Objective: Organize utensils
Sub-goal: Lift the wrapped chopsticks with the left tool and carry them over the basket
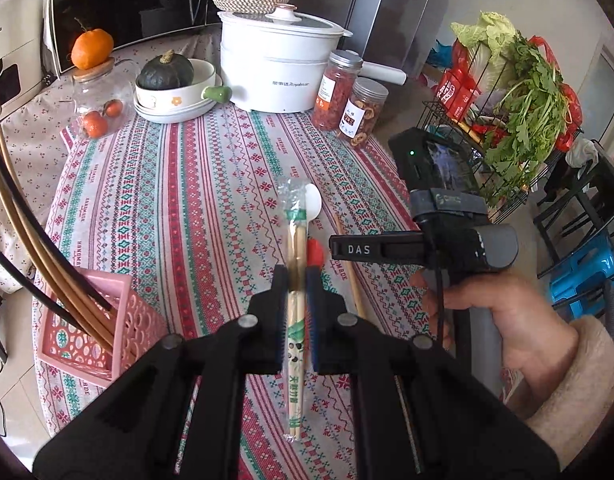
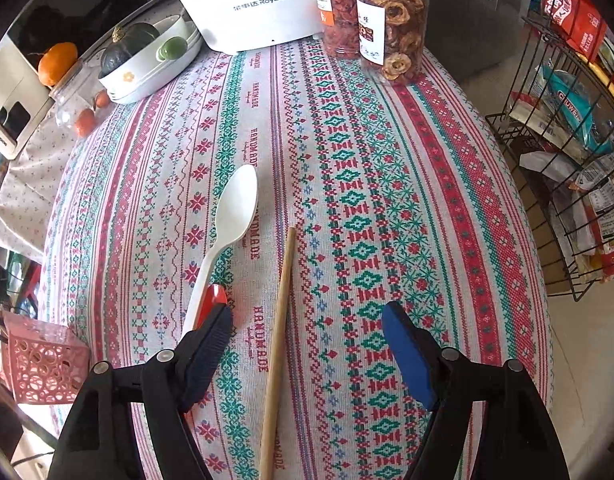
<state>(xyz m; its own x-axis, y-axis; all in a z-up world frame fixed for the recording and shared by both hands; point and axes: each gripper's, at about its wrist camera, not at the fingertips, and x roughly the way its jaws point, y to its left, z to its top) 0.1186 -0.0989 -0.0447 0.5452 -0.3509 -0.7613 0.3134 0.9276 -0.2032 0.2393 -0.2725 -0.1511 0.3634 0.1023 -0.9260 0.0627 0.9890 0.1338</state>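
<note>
Your left tongs [image 1: 297, 280] are clenched on one wrapped pair of chopsticks [image 1: 296, 320], lifted above the worktop [image 2: 347, 200]. Your right tongs [image 2: 307, 344] stand released, with one bare wooden chopstick [image 2: 281, 320] lying on the cloth between their fingers, neither pad touching it. One white spoon [image 2: 227, 224] lies just left of it. One pink basket [image 1: 87, 332] sits at the left edge, holding several long sticks. Farther back stand two jars [image 2: 391, 20] and one white cooker [image 2: 243, 4].
</note>
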